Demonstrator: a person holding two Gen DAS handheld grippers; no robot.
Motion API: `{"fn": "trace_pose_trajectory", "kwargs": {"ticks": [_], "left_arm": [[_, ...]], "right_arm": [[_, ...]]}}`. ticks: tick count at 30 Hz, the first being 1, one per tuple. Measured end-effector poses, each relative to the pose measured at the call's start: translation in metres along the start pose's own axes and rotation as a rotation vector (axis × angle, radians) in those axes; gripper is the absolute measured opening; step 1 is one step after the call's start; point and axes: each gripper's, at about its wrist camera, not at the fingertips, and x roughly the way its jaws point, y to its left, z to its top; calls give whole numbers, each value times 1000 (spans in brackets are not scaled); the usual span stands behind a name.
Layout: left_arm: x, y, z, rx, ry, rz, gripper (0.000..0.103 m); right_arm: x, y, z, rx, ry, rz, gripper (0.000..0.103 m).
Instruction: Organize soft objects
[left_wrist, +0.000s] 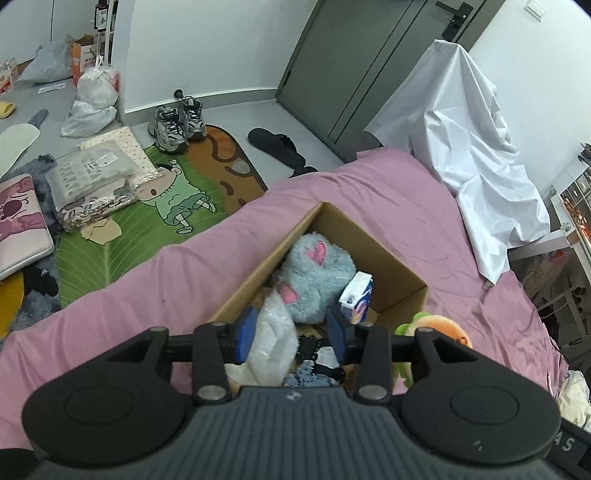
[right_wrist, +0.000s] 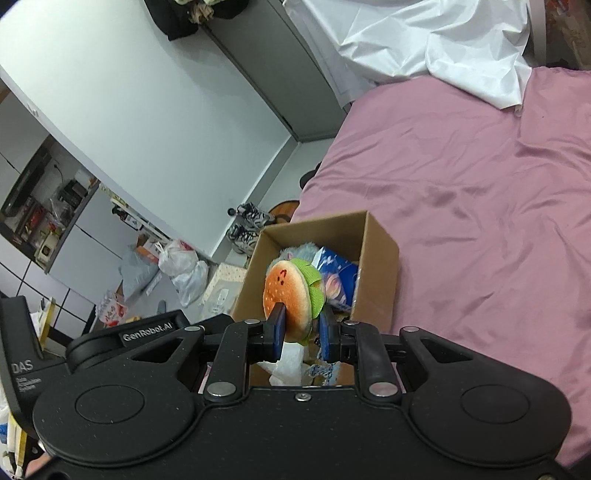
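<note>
Claws first: the left claw hangs right over the cardboard box with its blue pads spread apart. A white plastic-wrapped bundle sits between them, up against the left pad and clear of the right one, so it's not squeezing anything as far as I can see. The right claw is clamped on a plush burger, bun side facing left with the green lettuce edge sticking out, held above the near edge of the box.

Inside the box there's a fluffy grey plush with pink ears toward the far corner, and a small blue-and-white carton leaning just beside it against the right wall. Some bluish fabric is down at the near end of the box, partly hidden by the claw.

The box itself sits on the bed, on a pink sheet. Beyond the box, a white cloth is draped at the far end of the bed. Off the box's left, down on the floor, is a green cartoon mat with grey sneakers past it.
</note>
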Motion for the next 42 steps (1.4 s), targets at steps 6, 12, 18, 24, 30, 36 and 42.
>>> {"fn": "trace_pose_trajectory", "kwargs": {"ticks": [6,12,18,24,30,36,42], "left_arm": [[-4,4,4,17,19,-2,55],[-16,-8,-1,79,21,-1,74],[-33,-18,-8,112,22,11,81],[-52,-27,-16,135,17,8,92],[-73,-41,-24,159,-7,0,103],[-90,-57,-31,192,-23,-3,103],[-105,-69,-38,222,-27,-8,103]], "right_arm": [[8,8,-6,7,15,-3,29],[-2,5,-6,25,-1,-25,49],[-34,-2,-2,26,-61,-61,75],[-60,-13,2,27,-83,-69,86],[-86,-18,4,19,-109,-65,92],[-110,-19,6,-12,-124,-50,98],[-126,-25,6,-30,-131,-47,103]]}}
